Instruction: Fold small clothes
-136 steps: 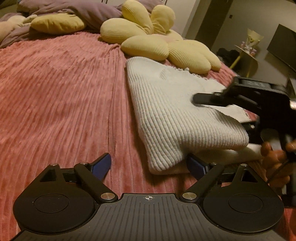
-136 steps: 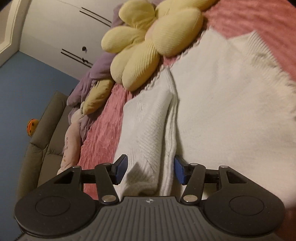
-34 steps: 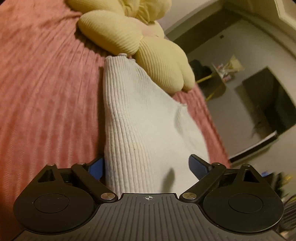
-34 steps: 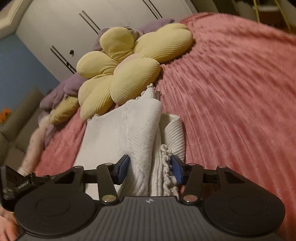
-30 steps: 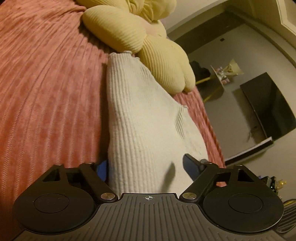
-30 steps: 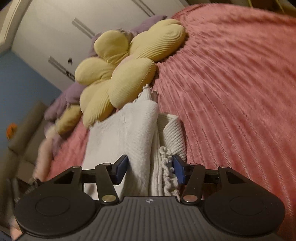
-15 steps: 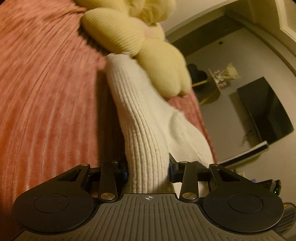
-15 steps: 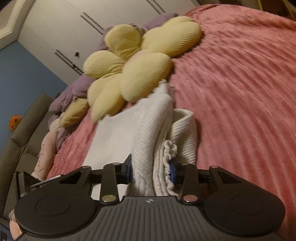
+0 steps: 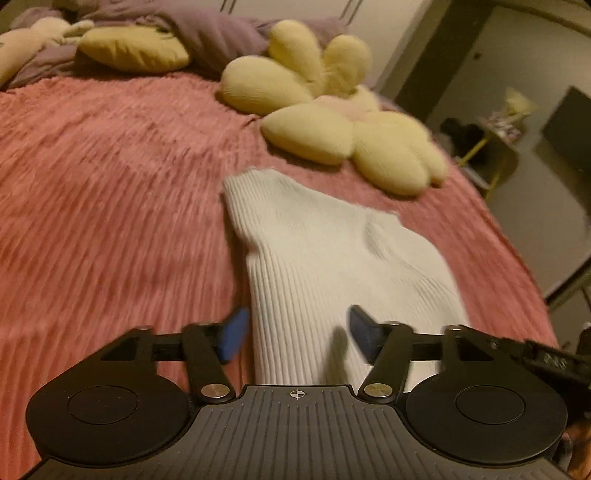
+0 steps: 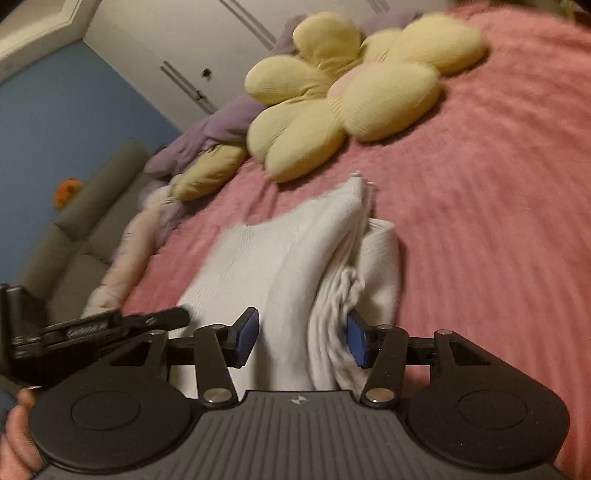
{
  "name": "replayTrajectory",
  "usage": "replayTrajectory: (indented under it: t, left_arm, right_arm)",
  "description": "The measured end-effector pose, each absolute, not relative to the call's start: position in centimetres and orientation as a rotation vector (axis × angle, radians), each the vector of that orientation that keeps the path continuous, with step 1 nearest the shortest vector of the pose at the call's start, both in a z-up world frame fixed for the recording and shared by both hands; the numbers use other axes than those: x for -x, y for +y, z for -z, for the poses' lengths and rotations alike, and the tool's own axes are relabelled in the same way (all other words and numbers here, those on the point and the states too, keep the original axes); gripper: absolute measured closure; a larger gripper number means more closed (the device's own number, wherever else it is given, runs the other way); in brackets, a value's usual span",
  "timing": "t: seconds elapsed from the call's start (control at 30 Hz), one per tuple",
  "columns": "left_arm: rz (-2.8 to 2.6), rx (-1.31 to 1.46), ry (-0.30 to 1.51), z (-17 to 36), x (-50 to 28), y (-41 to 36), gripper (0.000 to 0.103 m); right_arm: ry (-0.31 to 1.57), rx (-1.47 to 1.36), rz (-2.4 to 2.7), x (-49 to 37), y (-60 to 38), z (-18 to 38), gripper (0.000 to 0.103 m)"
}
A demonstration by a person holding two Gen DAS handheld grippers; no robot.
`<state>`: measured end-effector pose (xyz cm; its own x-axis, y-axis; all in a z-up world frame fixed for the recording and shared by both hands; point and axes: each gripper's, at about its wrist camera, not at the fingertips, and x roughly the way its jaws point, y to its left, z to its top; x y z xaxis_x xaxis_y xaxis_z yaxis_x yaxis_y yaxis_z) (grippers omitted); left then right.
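Observation:
A folded cream ribbed knit garment [image 9: 332, 258] lies on the pink ribbed bedspread [image 9: 110, 184], short of a yellow flower cushion [image 9: 332, 122]. My left gripper [image 9: 295, 332] is open, its blue pads either side of the garment's near end. In the right wrist view the garment [image 10: 288, 266] shows stacked folded layers. My right gripper [image 10: 301, 338] is open around its near edge, the right pad against the folds. The left gripper also shows in the right wrist view [image 10: 110, 325], at the garment's left side.
The yellow flower cushion [image 10: 351, 92], a plain yellow pillow [image 9: 133, 50] and purple bedding [image 9: 207, 33] lie at the bed's head. A grey sofa [image 10: 74, 229] stands beyond the bed. A dark screen [image 9: 569, 133] and a yellow side table [image 9: 487, 147] stand to the right.
Both grippers were shut on the garment's near edge half a second ago; both have opened. The garment has come toward me, away from the flower cushion, and lies on the bedspread.

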<state>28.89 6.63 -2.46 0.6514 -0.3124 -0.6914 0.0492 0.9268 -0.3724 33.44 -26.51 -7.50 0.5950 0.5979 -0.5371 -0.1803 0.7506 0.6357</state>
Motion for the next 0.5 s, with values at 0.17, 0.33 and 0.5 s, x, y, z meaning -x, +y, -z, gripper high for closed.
replayTrajectory:
  t: [0.17, 0.33, 0.5]
  left_arm:
    - [0.212, 0.261, 0.845, 3.5, -23.7, 4.9, 0.018]
    - [0.145, 0.258, 0.875, 4.7, -22.7, 3.8, 0.018]
    - [0.08, 0.212, 0.94, 5.2, -23.1, 3.1, 0.02]
  right_arm:
    - [0.79, -0.648, -0.424, -26.7, -28.8, 7.1, 0.052]
    - [0.808, -0.717, -0.419, -24.4, -28.6, 7.4, 0.053]
    - [0.842, -0.726, -0.389, -25.0, -27.3, 8.2, 0.076]
